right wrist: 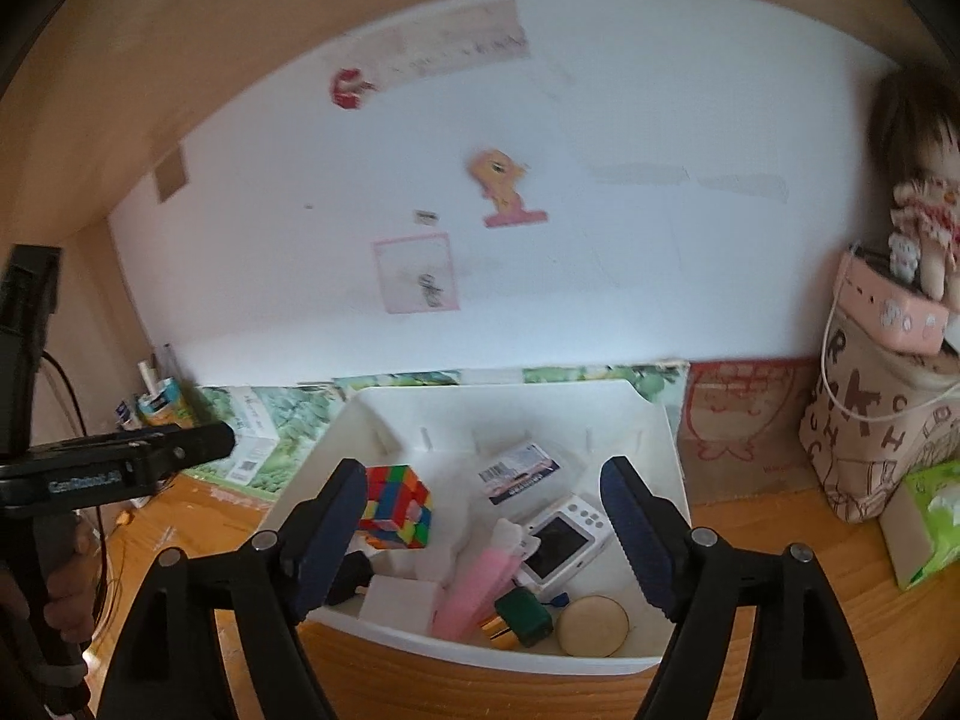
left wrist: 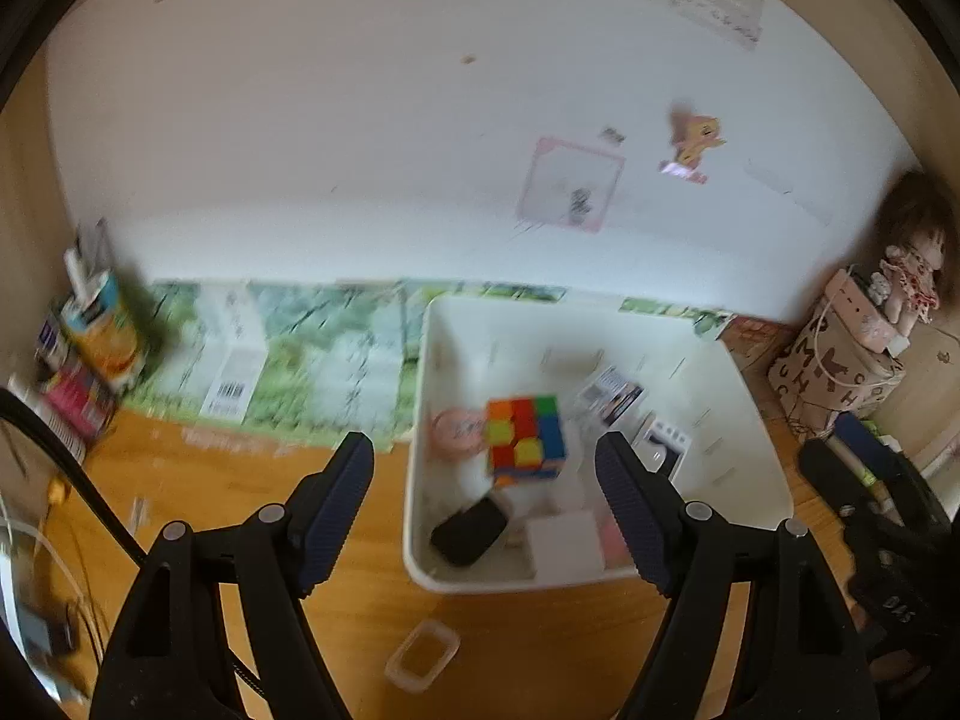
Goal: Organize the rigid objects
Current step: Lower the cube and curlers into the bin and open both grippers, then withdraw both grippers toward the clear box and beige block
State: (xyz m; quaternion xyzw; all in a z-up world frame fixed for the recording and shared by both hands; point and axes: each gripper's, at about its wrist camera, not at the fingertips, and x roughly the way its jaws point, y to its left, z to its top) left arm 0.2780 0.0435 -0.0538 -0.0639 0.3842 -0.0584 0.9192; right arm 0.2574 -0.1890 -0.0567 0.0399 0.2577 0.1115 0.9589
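A white bin (left wrist: 414,480) (right wrist: 492,657) stands on the wooden desk. It holds a multicoloured puzzle cube (left wrist: 527,441) (right wrist: 396,507), a black object (left wrist: 469,531), a white block (right wrist: 399,597), a barcoded clear case (right wrist: 521,473), a small white camera (right wrist: 561,537), a pink item (right wrist: 474,588), a green piece (right wrist: 523,618) and a beige disc (right wrist: 593,625). My left gripper (left wrist: 483,444) hangs open over the bin's near left side, holding nothing. My right gripper (right wrist: 485,468) is open above the bin's near rim, also holding nothing.
A small clear plastic tray (left wrist: 420,657) lies on the desk before the bin. Green-covered books (left wrist: 300,348) and cartons (left wrist: 102,348) line the back left. A patterned bag (right wrist: 870,438) with a doll and a green tissue pack (right wrist: 930,510) stand at the right.
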